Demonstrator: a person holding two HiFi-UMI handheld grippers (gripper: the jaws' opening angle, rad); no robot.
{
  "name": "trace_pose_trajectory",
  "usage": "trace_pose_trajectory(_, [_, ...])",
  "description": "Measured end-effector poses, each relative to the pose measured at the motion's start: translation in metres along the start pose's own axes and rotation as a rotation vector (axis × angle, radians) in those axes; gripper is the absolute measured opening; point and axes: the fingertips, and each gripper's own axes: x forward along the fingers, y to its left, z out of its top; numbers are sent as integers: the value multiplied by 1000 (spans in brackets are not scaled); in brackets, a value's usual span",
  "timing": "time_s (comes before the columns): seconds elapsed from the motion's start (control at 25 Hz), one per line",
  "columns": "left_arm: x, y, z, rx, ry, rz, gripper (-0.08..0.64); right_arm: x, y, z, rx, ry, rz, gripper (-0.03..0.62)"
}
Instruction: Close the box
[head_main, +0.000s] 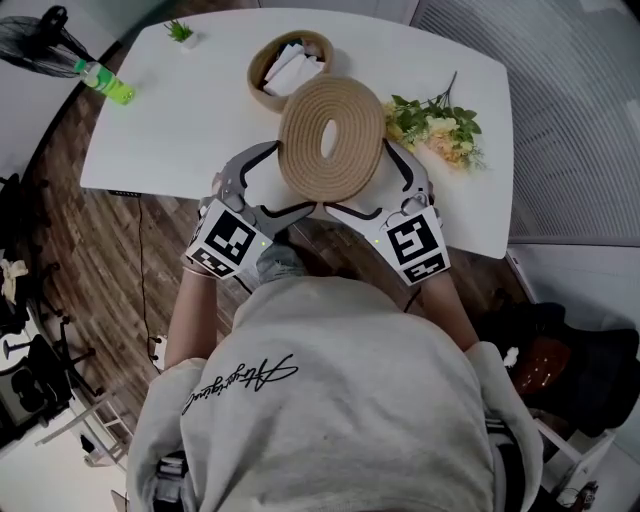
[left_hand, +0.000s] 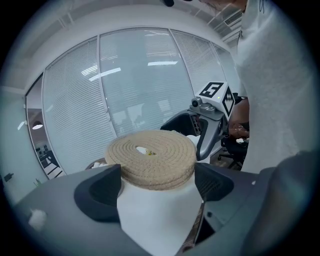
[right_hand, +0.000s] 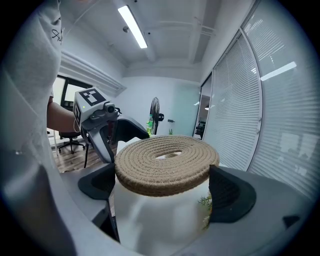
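Rope lid (head_main: 305, 150) held off the counter (head_main: 180, 140), tilted, on the person's side of the box (head_main: 262, 75) and overlapping its near rim from above. Box open, white packets (head_main: 292, 68) heaped inside.

Left tool (left_hand: 157, 184) and right tool (right_hand: 162, 187): each spread wide, pinching the lid's edge from opposite sides.

Risks, as judged:
- Edge-only grip on soft rope; lid may twist or slip if the tools drift apart.
- Packets may ride above the box rim and prop the lid up.
- A tilted approach could nudge the light box away.
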Motion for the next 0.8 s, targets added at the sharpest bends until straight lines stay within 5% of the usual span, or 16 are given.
trace_pose_trajectory(0.8, [9, 70, -19, 47, -54, -92, 449, 59, -27, 19, 34, 31, -104, 585])
